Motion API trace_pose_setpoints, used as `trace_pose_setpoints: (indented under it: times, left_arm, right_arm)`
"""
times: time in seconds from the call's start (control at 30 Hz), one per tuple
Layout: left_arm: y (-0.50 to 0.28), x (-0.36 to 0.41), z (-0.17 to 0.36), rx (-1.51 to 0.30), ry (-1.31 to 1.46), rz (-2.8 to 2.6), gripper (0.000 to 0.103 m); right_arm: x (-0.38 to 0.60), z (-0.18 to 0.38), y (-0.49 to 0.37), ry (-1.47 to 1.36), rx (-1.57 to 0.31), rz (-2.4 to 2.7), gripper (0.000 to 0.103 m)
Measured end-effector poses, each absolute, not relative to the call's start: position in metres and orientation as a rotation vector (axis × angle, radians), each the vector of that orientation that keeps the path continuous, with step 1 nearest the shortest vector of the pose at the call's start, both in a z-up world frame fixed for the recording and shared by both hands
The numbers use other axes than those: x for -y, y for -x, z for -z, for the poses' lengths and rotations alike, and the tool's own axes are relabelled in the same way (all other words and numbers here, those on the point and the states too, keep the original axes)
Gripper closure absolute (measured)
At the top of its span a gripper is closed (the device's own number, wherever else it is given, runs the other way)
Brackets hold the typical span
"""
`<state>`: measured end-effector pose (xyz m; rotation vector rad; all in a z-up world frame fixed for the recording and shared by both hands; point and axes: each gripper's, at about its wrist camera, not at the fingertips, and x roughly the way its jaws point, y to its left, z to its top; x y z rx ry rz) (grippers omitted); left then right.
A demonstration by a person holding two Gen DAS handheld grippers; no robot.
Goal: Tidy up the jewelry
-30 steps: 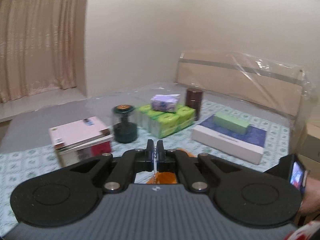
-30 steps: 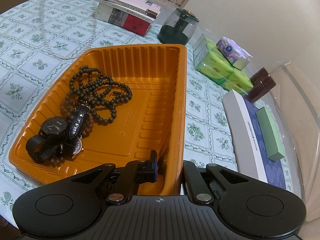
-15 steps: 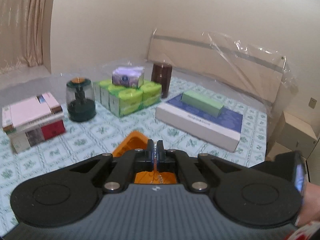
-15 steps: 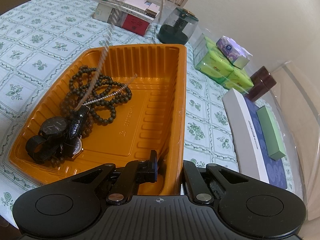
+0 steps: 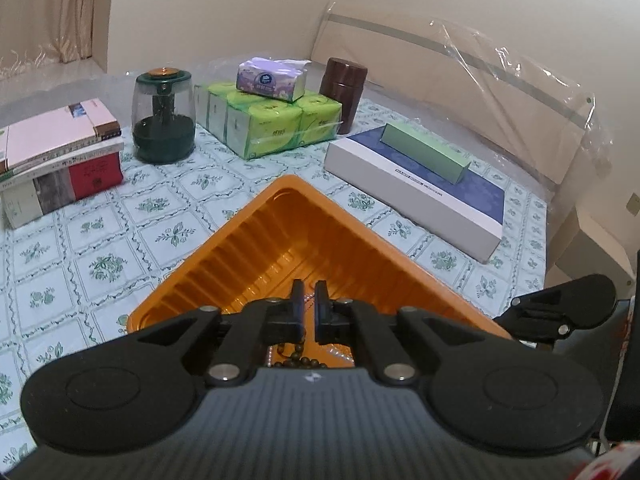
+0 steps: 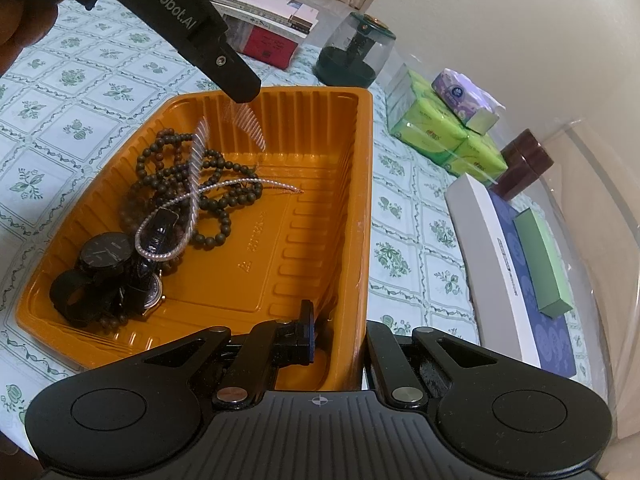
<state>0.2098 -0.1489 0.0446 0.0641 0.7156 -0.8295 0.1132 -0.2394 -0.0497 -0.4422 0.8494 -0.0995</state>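
- Right wrist view: the thin pearl-coloured bead chain (image 6: 224,188) trails from the tip of the left gripper (image 6: 240,90) into the ribbed orange plastic tray (image 6: 320,160). Its lower loop lies on the pile at the tray's left side, and the upper stretch is smeared with motion.
- Under it lie a dark wooden bead necklace (image 6: 160,148) and black wristwatches (image 6: 105,255), bunched towards the tray's near-left corner. The right half of the tray floor is bare.
- My left fingers have just been easing apart. A narrow gap shows between them with the chain in it, and I judge it is slipping free rather than clamped.
- My right gripper (image 6: 340,320) pinches the tray's right wall near its near corner, one finger inside and one outside.
- To finish this drop well, I'd keep the tray pinned, open the left fingers a touch wider and wait for the tail to settle inside the far rim before lifting, so it doesn't drape over the edge or snag the wooden beads.
- The left wrist view shows that finger gap and the tray's empty far corner, but its own body hides the pile. Only the right wrist view shows where the chain lands.
- The tray sits on the green-patterned tabletop (image 6: 100,92).
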Motion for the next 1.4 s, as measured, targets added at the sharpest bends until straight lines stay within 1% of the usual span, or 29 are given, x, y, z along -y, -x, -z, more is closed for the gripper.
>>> trace_pose_setpoints:
  times: [0.07,0.2,0.33,0.67,0.73,0.83,0.9,1.0,1.13,1.27,1.4]
  left_arm:
    - [-0.21,0.145,-0.046,-0.714,-0.054,0.821,0.092]
    - [-0.205,0.13,-0.047,-0.696,-0.048,0.781,0.091]
    - [-0.196,0.11,-0.044,-0.684,-0.059,0.728,0.084]
    - [-0.166,0.064,-0.029,-0.649,-0.121,0.572,0.075]
    - [-0.163,0.056,-0.024,-0.658,-0.123,0.548,0.074]
    - [-0.158,0.046,-0.017,-0.669,-0.124,0.51,0.068]
    - [-0.153,0.04,-0.012,-0.677,-0.127,0.49,0.068]
    - [-0.147,0.033,-0.004,-0.694,-0.129,0.462,0.064]
    - [-0.138,0.025,0.005,-0.713,-0.116,0.43,0.057]
    - [-0.131,0.019,0.012,-0.726,-0.114,0.401,0.046]
    - [-0.124,0.013,0.016,-0.736,-0.101,0.376,0.045]
  right_arm:
    - [0.239,0.049,-0.113,0.442,-0.849,0.1,0.097]
    - [0.239,0.049,-0.113,0.441,-0.849,0.1,0.097]
    - [0.239,0.049,-0.113,0.442,-0.849,0.099,0.097]
    - [0.239,0.048,-0.113,0.439,-0.85,0.1,0.097]
    - [0.239,0.048,-0.113,0.439,-0.85,0.1,0.097]
    - [0.24,0.049,-0.113,0.437,-0.851,0.099,0.097]
    - [0.24,0.048,-0.114,0.435,-0.852,0.098,0.097]
    - [0.241,0.049,-0.114,0.43,-0.854,0.096,0.097]
    - [0.241,0.049,-0.114,0.428,-0.854,0.095,0.097]
    - [0.243,0.05,-0.115,0.419,-0.854,0.091,0.097]
    - [0.25,0.052,-0.116,0.393,-0.858,0.078,0.097]
